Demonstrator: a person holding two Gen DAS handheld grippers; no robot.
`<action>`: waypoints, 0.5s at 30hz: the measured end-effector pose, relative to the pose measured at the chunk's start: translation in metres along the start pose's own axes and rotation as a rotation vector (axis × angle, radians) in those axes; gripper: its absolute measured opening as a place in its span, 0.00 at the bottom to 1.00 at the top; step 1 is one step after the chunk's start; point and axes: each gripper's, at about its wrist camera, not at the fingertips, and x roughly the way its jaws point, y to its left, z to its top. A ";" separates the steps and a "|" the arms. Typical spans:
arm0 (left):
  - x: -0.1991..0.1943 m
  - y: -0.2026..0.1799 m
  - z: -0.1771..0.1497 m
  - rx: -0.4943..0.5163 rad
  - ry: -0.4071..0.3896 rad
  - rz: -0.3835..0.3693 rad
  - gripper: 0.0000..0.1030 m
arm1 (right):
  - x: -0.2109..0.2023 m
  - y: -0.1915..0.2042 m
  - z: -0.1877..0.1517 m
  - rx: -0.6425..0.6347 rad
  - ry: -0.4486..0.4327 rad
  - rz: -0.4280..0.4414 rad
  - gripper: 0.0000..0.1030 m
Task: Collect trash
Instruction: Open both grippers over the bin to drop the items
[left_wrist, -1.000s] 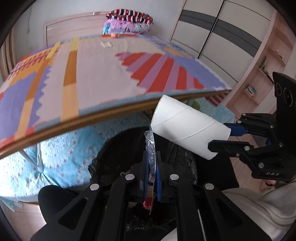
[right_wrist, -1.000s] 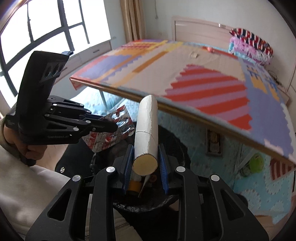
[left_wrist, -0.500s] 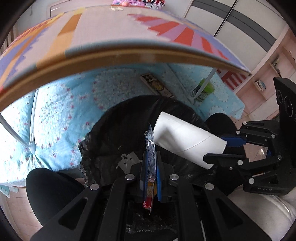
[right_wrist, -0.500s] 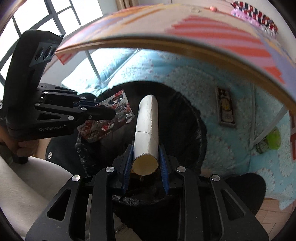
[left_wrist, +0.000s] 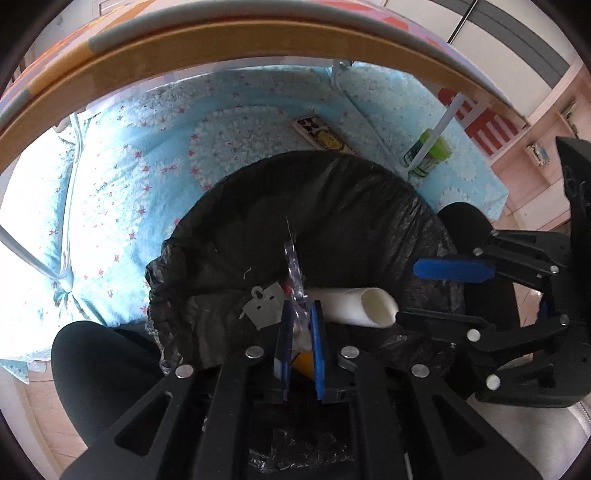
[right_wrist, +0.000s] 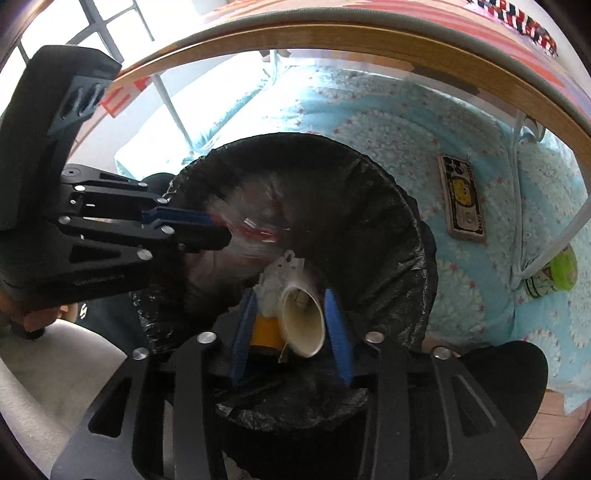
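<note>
A black-bagged trash bin (left_wrist: 332, 206) (right_wrist: 388, 206) stands on the floor under the table edge. My left gripper (left_wrist: 300, 317) is over its near rim with the jaws slightly apart; a clear foil wrapper (left_wrist: 293, 269) stands between them, blurred in the right wrist view (right_wrist: 251, 229). My right gripper (right_wrist: 291, 310) is open over the bin. The white cardboard tube (left_wrist: 354, 306) (right_wrist: 301, 321) lies loose inside the bin, with a grey tag (left_wrist: 264, 304) and other scraps.
The wooden table edge (left_wrist: 229, 44) (right_wrist: 369, 37) arches overhead with white legs (left_wrist: 436, 129). A blue patterned mat (left_wrist: 147, 147) covers the floor. A flat printed box (right_wrist: 461, 199) and a green cup (right_wrist: 554, 273) lie right of the bin.
Both grippers dropped lower over the bin. The right gripper opened and the tube fell into the bin. The left jaws have loosened around the wrapper.
</note>
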 end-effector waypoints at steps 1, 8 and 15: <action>-0.001 -0.001 0.000 0.002 -0.001 0.000 0.08 | -0.001 0.000 0.000 0.002 -0.002 0.001 0.40; -0.008 -0.006 0.001 0.009 -0.019 -0.018 0.08 | -0.009 -0.004 0.000 0.020 -0.025 0.009 0.41; -0.028 -0.010 0.002 0.022 -0.056 -0.022 0.08 | -0.024 -0.003 0.002 0.018 -0.067 0.001 0.41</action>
